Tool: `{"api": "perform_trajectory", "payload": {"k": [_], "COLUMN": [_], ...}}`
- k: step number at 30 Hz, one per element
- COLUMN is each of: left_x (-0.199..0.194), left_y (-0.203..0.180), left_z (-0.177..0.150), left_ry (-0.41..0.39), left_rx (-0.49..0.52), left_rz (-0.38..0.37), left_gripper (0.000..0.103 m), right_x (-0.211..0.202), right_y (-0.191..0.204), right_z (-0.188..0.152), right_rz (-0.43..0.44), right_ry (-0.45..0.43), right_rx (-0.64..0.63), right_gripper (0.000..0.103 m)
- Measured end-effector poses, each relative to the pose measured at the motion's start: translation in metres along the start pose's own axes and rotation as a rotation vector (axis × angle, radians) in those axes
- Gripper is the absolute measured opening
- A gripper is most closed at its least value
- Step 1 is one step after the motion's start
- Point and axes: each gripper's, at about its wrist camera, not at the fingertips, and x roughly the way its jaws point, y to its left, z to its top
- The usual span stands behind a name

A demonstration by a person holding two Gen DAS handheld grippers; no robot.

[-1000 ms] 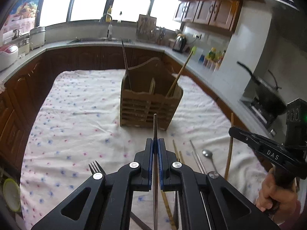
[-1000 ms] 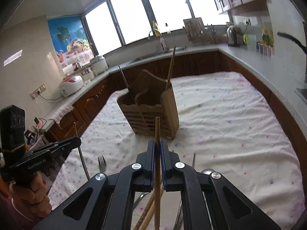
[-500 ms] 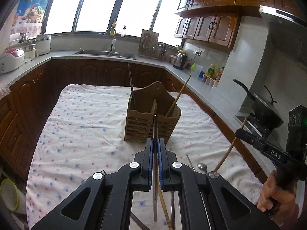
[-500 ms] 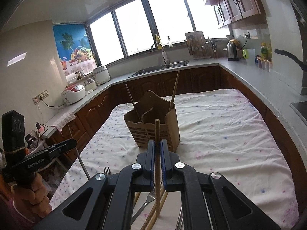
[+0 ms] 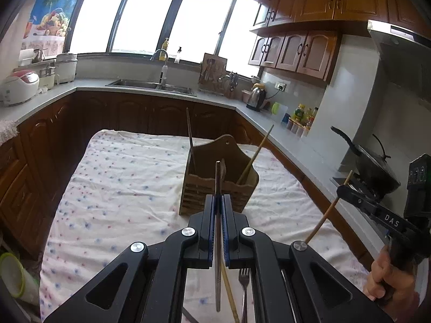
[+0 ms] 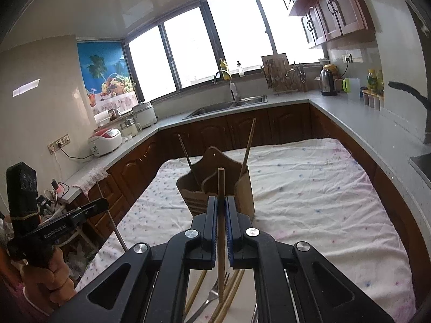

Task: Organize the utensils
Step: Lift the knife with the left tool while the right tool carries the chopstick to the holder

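Two chopsticks lifted, one pinched in each closed gripper, short of the wooden holder

Nearest, the left gripper (image 5: 218,202) has its jaws shut on a thin metal chopstick (image 5: 217,188), and the right gripper (image 6: 221,204) is clamped on a wooden chopstick (image 6: 221,215); each stick runs lengthwise through its jaws, upper tip towards the holder, lower end hanging over the loose fork (image 5: 244,285) and sticks on the table (image 5: 121,177). Both are light, stiff and slim; the metal one is probably slick and may pivot, so a hold near mid-length seems wise. Farther off, the slatted wooden holder (image 5: 215,193) stands upright on the cloth, two sticks already leaning in it
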Motion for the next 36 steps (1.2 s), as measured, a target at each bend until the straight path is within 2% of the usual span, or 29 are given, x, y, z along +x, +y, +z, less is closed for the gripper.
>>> {"api": "perform_trajectory", "payload": {"k": [10,18,29,36], "left_x": [0.016,0.034,0.092,0.153], "left_y": [0.005,0.009,0.017,0.020], "left_z": [0.027,0.050,0.083,0.071], "left_ry": [-0.084,-0.184,-0.294,-0.313], "left_rx": [0.012,0.040,0.030,0.013], "left_rz": [0.021,0.040,0.070,0.099], "left_gripper": [0.003,0.003,0.003,0.003], "right_x": [0.007,0.021,0.065,0.099], "right_y": [-0.001,-0.002,-0.009,-0.011], "right_z": [0.036,0.073,0.118,0.104], "right_rz": [0.005,0.007,-0.012,-0.058], "right_ry": [-0.080,-0.171,-0.250,-0.236], "right_rx": [-0.005,0.000,-0.017,-0.052], "right_gripper": [0.006,0.006,0.006,0.006]}}
